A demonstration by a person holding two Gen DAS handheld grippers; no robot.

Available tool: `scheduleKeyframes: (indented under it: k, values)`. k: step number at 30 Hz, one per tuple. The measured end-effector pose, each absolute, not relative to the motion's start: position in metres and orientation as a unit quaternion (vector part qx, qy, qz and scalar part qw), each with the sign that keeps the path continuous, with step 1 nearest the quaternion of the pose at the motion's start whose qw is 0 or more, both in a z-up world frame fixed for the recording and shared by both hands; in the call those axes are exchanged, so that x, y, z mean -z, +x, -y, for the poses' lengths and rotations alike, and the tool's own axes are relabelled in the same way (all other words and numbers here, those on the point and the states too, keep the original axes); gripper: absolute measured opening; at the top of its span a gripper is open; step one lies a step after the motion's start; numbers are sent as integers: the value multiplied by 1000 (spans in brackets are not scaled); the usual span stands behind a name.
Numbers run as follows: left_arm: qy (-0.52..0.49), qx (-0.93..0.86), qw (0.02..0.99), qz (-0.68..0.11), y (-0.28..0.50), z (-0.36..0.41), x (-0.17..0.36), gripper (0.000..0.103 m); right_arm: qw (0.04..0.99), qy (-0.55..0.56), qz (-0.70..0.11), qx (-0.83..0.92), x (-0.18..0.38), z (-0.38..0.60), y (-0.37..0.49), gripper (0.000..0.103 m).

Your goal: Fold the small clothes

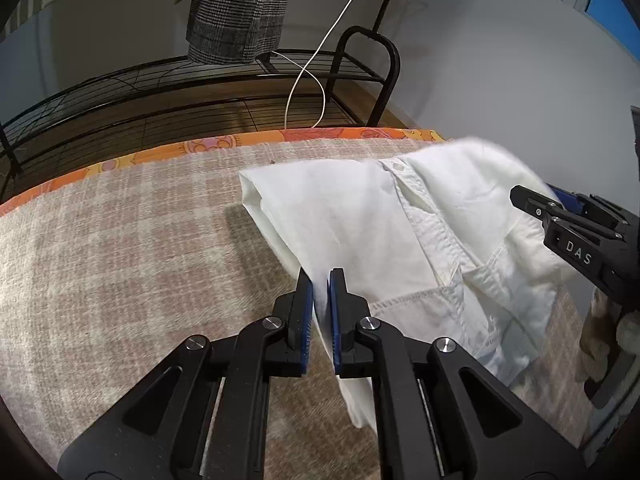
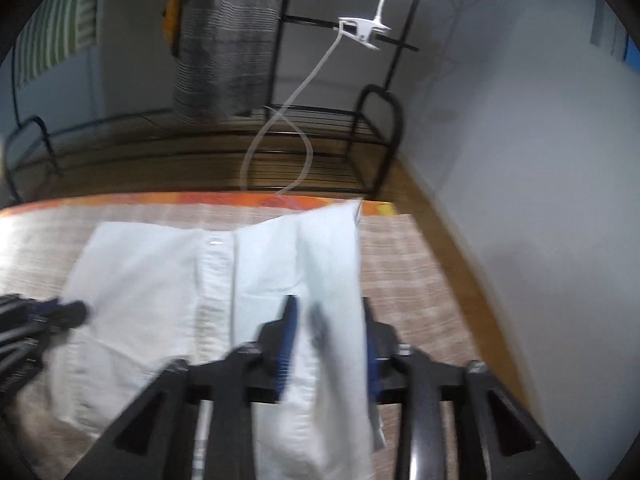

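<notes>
A small white button shirt [image 1: 360, 216] lies partly folded on a beige checked blanket [image 1: 120, 248]. My left gripper [image 1: 321, 280] is nearly shut, with the shirt's left edge between its blue pads. My right gripper [image 2: 328, 312] stands wider open, and a fold of the shirt [image 2: 320, 248] hangs between its fingers; the right wrist view is blurred by motion. The right gripper also shows at the right of the left wrist view [image 1: 560, 220], over the shirt. The left gripper shows at the left of the right wrist view [image 2: 60, 314].
An orange patterned sheet edge [image 1: 240, 142] borders the blanket's far side. Beyond it stands a black wire rack [image 1: 200, 92] with a grey plaid garment [image 1: 236, 12] hanging and a white cable [image 1: 320, 52] with a clip. A pale wall [image 2: 520, 160] runs along the right.
</notes>
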State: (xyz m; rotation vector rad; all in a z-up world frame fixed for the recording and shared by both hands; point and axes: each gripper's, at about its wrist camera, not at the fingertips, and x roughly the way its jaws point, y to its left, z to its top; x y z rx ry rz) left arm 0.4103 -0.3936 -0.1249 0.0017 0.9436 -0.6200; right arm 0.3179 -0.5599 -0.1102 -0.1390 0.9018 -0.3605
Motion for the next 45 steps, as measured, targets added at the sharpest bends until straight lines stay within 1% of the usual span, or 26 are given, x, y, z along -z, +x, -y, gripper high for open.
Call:
scheduleKeyframes:
  k: [4,7,11,21,29,33,37,45]
  values:
    - [12,295,852,-432,397,385,116,4,881,-78,-431,177,107,558,314,37]
    - [7,298,854,-427,392,380,106,4,883,-80,-426,181,101,553,310,42]
    - [10,301,862,-408,373,366,85,4,891,-69,-414,176,86,542,293,42]
    - [4,308,879,-364,320,318,23,4,918,-41,-362,156,17,499,233,42]
    - [10,309,895,-322,258,266,-28,4,935,-31,-326,133,-33,451,173,42]
    - [3,312,896,-316,232,241,-38,4,939,-30,-317,126,-44,422,144,43]
    - [19,312,900,-303,201,218,-43,4,942,-25,-312,118,-46,392,118,44]
    - [15,310,905,-291,164,173,-39,4,944,-13,-305,122,-36,350,79,46]
